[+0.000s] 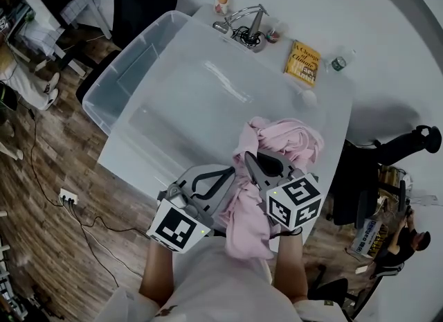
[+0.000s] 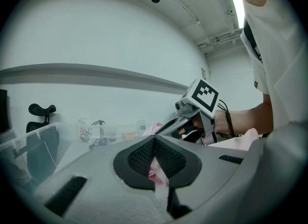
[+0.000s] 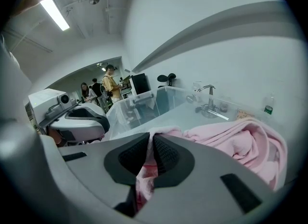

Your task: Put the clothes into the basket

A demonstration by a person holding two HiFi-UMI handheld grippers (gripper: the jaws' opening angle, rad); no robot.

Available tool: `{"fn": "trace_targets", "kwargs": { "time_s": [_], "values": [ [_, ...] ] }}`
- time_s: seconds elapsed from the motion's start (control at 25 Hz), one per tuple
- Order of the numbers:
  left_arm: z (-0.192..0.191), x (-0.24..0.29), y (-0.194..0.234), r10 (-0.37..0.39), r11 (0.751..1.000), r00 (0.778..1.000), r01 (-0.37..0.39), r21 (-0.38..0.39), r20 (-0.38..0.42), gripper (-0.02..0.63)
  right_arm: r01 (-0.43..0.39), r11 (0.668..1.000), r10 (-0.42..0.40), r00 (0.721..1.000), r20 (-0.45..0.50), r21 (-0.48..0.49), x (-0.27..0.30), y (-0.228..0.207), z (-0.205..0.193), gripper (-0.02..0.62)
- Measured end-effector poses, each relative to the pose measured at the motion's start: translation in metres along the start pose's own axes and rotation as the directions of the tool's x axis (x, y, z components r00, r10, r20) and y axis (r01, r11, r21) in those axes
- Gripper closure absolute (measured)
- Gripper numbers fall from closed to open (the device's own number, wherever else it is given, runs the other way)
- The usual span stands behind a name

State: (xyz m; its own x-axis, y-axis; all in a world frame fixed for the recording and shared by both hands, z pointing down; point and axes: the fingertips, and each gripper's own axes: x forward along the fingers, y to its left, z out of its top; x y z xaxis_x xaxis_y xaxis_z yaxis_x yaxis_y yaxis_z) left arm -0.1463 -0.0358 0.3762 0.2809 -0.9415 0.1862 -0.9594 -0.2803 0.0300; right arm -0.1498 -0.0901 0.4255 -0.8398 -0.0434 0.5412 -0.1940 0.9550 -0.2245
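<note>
Two grippers pinch one pink garment (image 1: 287,140) at the near edge of a white surface (image 1: 187,106). The left gripper (image 1: 232,171) has its jaws drawn together on a fold of the pink cloth, which shows squeezed between the dark pads in its own view. The right gripper (image 1: 249,160), just beside it, is clamped on another fold the same way. Most of the garment lies bunched on the surface, with one part hanging over the near edge. A clear plastic basket (image 1: 118,71) stands at the surface's left side, apart from the garment. A yellow book (image 1: 302,62) lies near the far edge.
</note>
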Motion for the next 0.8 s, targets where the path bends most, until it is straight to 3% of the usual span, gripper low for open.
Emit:
{"fn": "trace_targets", "kwargs": {
  "time_s": [0.4,0.64,0.8],
  "values": [
    [-0.002,-0.002,0.001,0.007,1.000,1.000,-0.007,-0.005,-0.006,0.601,0.009,1.000,-0.009,0.996,-0.091,0.001,0.016,-0.002,-0.016,0.577],
    [-0.006,-0.004,0.002,-0.009,0.999,1.000,0.009,0.049,-0.017,0.601,0.020,0.999,-0.023,0.990,-0.137,-0.028,0.020,-0.001,-0.021,0.577],
    [-0.003,-0.004,0.003,0.011,1.000,1.000,-0.011,-0.005,-0.005,0.601,0.027,0.996,-0.043,0.982,-0.185,-0.090,0.025,0.002,-0.030,0.576]
  ]
}}
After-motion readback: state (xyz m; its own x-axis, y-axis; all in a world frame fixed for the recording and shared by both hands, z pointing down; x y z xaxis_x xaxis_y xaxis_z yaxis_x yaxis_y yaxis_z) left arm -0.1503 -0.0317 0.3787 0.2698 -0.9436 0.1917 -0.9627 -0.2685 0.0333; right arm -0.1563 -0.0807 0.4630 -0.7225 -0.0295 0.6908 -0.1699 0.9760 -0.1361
